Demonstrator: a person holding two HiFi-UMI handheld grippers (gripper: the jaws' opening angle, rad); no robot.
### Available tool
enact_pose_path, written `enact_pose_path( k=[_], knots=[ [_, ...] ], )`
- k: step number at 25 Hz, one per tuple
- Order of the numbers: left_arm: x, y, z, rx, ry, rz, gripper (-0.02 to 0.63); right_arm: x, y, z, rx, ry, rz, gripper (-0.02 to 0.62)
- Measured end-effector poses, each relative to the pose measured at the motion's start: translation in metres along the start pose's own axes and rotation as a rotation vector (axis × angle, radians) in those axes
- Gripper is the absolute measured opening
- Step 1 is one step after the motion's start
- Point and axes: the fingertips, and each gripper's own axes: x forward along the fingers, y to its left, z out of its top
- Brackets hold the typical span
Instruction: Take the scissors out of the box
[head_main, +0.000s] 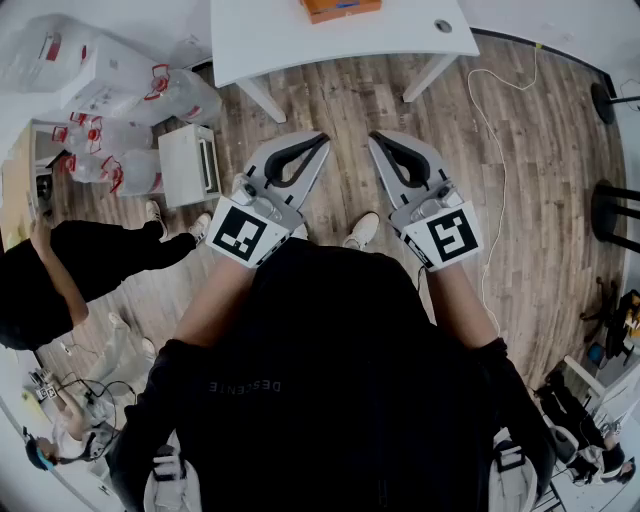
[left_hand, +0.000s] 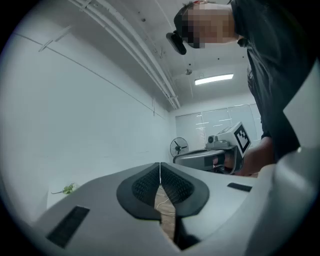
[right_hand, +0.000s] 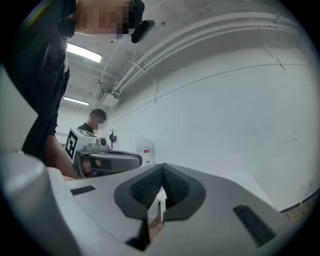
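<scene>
Head view: grey two-jaw left gripper (head_main: 318, 138) and matching right gripper (head_main: 377, 138) held level before the torso, above brown wood-plank floor (head_main: 350, 100). Flat orange box (head_main: 340, 8) on white table (head_main: 300, 40), well ahead. No scissors visible; presumably inside that box.

Left gripper view: jaws pressed together, empty.

Right gripper view: likewise closed on nothing.

Judged the very start. Next: reach to the box, open a claw.

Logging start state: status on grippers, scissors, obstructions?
Both shut, empty: left gripper, right gripper. Scissors not in view; orange box on white table ahead. Nothing between grippers and table.
</scene>
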Motion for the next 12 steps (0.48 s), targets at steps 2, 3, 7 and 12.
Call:
enact_pose_path(
  k=[2,3,7,12],
  knots=[
    [-0.01,0.005,0.0,-0.014,0.001,0.008,0.02,0.006,0.01,0.002,-0.006,0.005,0.011,0.004],
    [-0.015,0.009,0.001,-0.015,-0.001,0.009,0.021,0.01,0.015,0.003,-0.006,0.006,0.012,0.005],
    [-0.031,0.024,0.002,-0.007,-0.003,-0.003,0.021,0.022,0.029,0.0,-0.021,0.025,0.003,0.005],
    [-0.049,0.037,-0.009,0.002,0.003,0.027,0.02,0.03,0.04,-0.003,-0.024,0.034,-0.027,0.006]
  ],
)
